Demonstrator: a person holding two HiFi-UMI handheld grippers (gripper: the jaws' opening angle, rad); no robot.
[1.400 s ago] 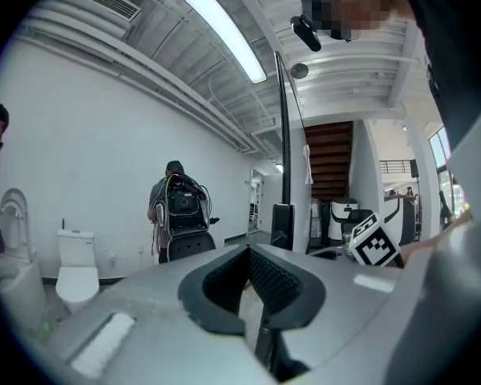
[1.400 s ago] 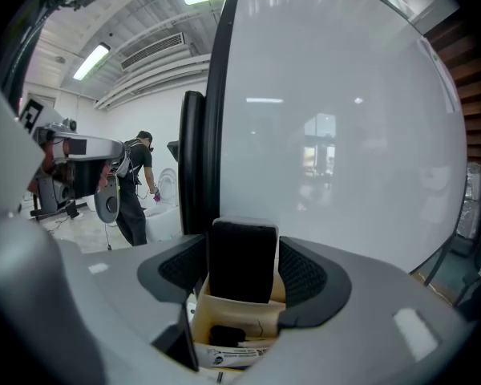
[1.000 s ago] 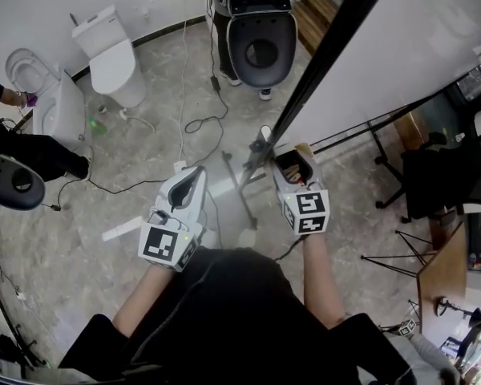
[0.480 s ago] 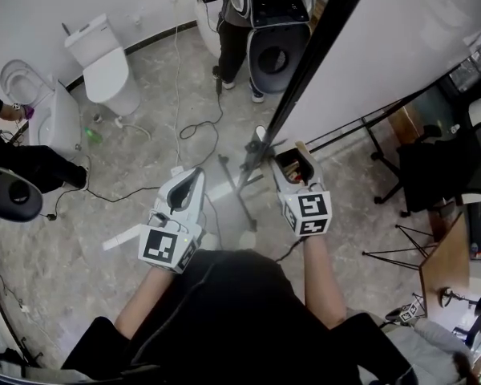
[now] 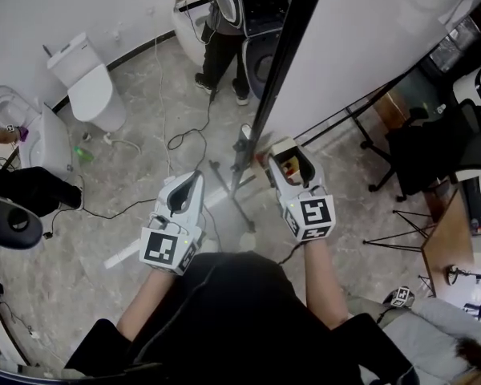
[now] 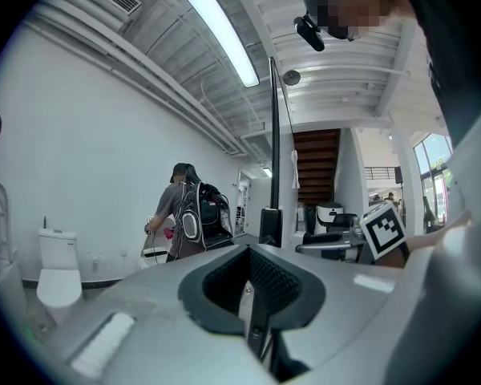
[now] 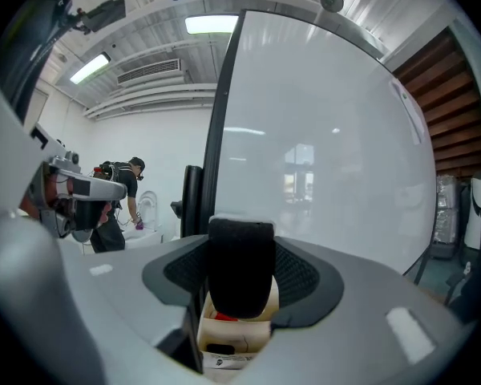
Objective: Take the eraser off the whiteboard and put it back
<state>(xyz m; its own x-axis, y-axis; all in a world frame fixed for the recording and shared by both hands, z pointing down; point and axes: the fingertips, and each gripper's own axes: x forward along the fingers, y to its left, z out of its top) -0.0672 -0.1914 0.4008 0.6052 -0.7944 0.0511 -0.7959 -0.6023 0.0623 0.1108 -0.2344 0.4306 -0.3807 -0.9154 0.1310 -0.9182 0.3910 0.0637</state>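
Right tool (image 5: 289,160), clamped on the eraser (image 7: 240,263), has risen beside the whiteboard (image 7: 329,135), so the eraser's off it for now. Left tool (image 5: 186,189) is closed and empty.

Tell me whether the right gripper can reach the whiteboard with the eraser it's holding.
Probably yes: the right gripper, shut on the eraser, faces the whiteboard and its bare surface, and nothing shows between them.

The eraser (image 7: 240,265) is seen with a black felt face over a cream body (a red patch shows beneath). The whiteboard (image 7: 329,159), at upper right, is glossy white, edged in black. Black-and-white square markers are borne on the pale grey left gripper (image 5: 191,184) and right gripper (image 5: 289,165). The floor (image 5: 72,271) is mottled grey.
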